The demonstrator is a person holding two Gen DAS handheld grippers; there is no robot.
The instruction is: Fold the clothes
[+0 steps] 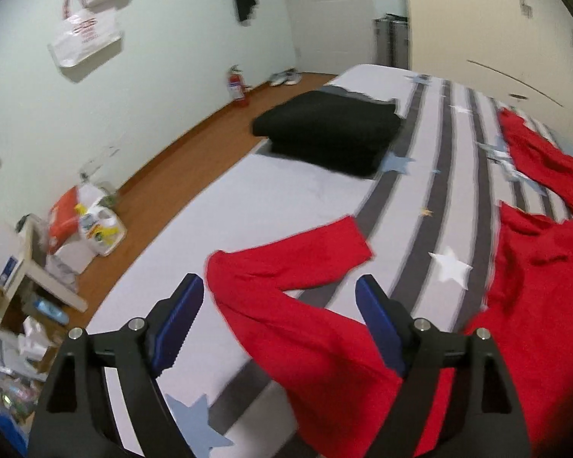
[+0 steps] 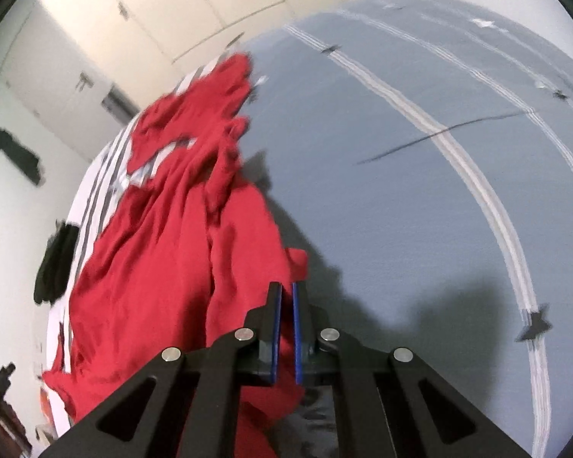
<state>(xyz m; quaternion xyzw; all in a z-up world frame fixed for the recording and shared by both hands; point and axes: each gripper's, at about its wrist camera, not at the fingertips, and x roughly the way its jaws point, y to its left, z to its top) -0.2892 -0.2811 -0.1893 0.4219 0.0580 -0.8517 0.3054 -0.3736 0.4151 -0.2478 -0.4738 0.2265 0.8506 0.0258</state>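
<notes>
The left gripper (image 1: 279, 290) hangs with jaws wide and empty over the red top (image 1: 324, 343) on the bed (image 1: 286, 194), while the right gripper (image 2: 285, 290) pinches its edge tight, so a fold is underway and the left needs a new hold.

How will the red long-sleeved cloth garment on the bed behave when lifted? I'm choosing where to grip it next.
The red long-sleeved cloth garment probably hangs floppy: it lies in soft wrinkles and drapes in folds from the shut right gripper. Likely light, since one pinch raises bunched cloth. Its loose sleeve, below the open left gripper, would probably trail.
</notes>
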